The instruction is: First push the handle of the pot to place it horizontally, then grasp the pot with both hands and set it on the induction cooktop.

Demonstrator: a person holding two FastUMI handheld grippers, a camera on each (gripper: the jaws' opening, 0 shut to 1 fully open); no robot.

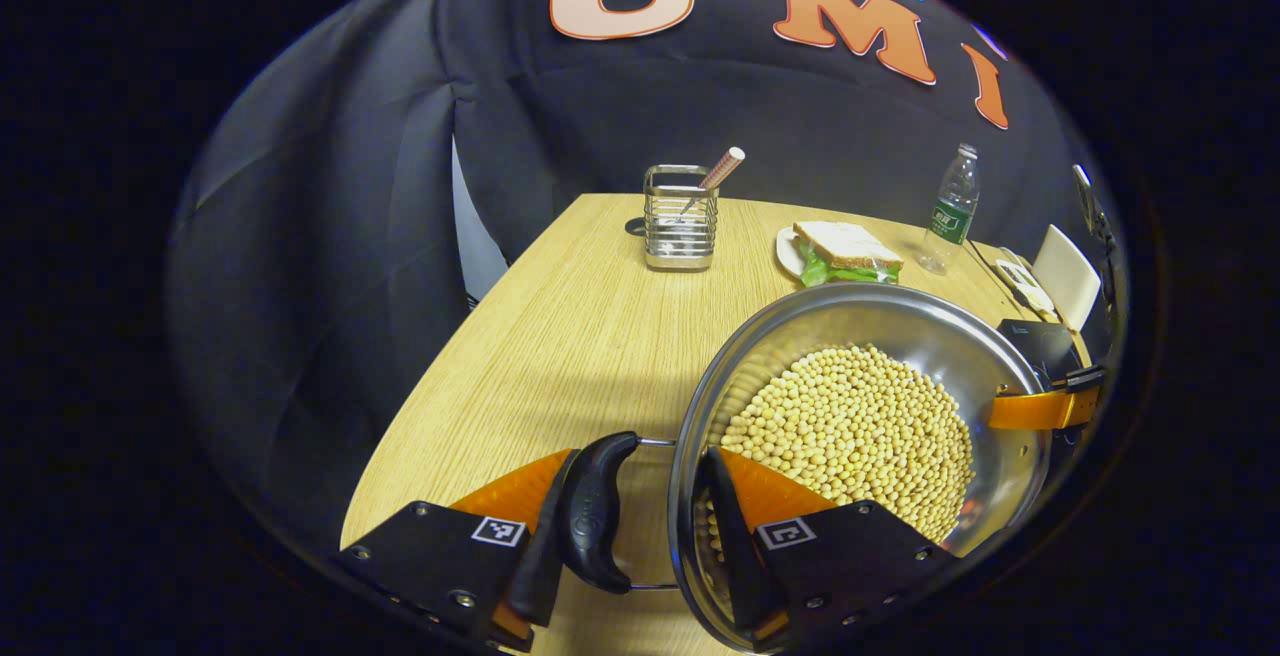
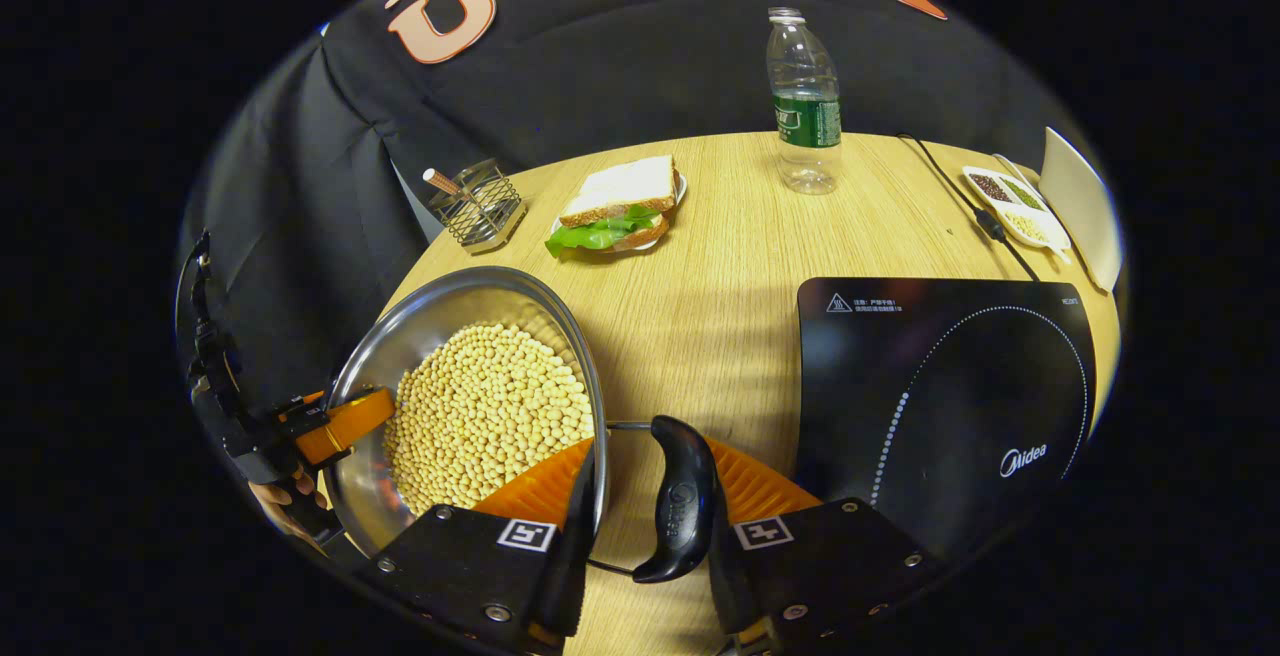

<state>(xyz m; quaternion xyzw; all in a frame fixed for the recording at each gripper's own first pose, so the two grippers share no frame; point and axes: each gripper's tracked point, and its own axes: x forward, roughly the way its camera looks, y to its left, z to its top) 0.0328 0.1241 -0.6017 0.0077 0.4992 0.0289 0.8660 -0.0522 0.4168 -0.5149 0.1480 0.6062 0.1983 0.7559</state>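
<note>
A steel pot (image 1: 900, 326) full of soybeans (image 1: 860, 426) is over the wooden table (image 1: 560, 336), left of the black induction cooktop (image 2: 940, 406). Whether it rests on the table or hangs just above it, I cannot tell. My left gripper (image 1: 642, 466) is shut across one black side handle (image 1: 595, 511) and the pot wall, with one finger inside the pot. My right gripper (image 2: 650, 456) clamps the opposite handle (image 2: 680, 511) and rim (image 2: 600, 416) the same way. Each gripper also appears across the pot: the right gripper (image 1: 1045, 406) and the left gripper (image 2: 340, 421).
A sandwich on a plate (image 2: 620, 201), a wire utensil holder (image 2: 480, 201) and a water bottle (image 2: 805, 106) stand at the back of the table. A cable (image 2: 960, 196) and a small dish of grains (image 2: 1010, 201) lie behind the cooktop.
</note>
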